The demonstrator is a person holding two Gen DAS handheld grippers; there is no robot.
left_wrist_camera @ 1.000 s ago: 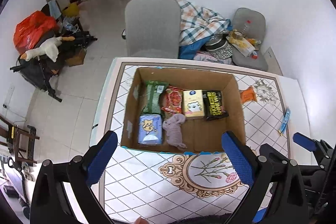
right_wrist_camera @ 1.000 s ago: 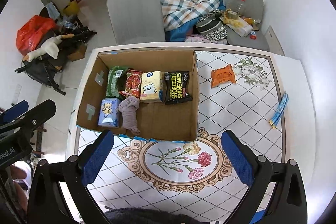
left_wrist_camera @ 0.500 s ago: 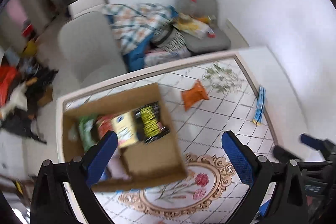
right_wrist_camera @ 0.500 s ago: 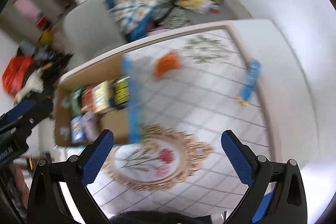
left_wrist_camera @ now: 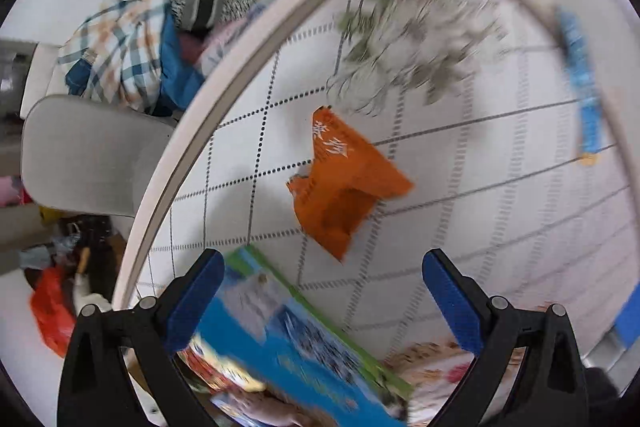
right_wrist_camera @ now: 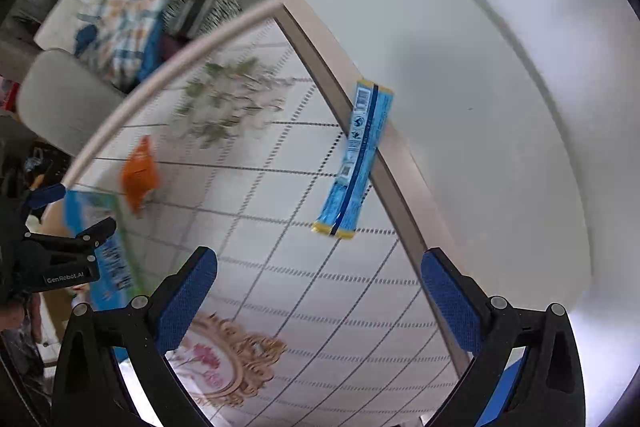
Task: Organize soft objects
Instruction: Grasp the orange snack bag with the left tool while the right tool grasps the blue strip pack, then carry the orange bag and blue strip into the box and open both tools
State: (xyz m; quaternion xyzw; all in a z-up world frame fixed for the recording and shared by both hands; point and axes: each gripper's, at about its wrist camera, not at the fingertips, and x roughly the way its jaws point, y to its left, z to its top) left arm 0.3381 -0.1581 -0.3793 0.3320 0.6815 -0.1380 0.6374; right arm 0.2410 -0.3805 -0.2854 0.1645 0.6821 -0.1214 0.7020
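An orange soft packet [left_wrist_camera: 344, 179] lies on the patterned tablecloth, just ahead of my open left gripper [left_wrist_camera: 324, 291], which holds nothing. The same orange packet [right_wrist_camera: 138, 179] shows at the left in the right wrist view. A long blue and yellow wrapper [right_wrist_camera: 356, 159] lies across the tablecloth's beige border, ahead of my open right gripper [right_wrist_camera: 318, 287]. The blue wrapper [left_wrist_camera: 584, 91] also appears at the far right in the left wrist view. The cardboard box's blue printed wall [left_wrist_camera: 288, 339] fills the lower left there; its contents are mostly hidden and blurred.
Beyond the table's far edge [left_wrist_camera: 224, 75] stand a grey chair [left_wrist_camera: 88, 155], a plaid blanket [left_wrist_camera: 120, 39] and piled clothes. A red bag [left_wrist_camera: 48, 311] lies on the floor. The left gripper's body [right_wrist_camera: 56, 259] shows at the left in the right wrist view. Bare white tabletop [right_wrist_camera: 480, 107] lies right.
Both grippers have swung right and dropped toward the table. The box has slid from centre to the lower left; the orange packet and blue wrapper now sit ahead. Both stay open.
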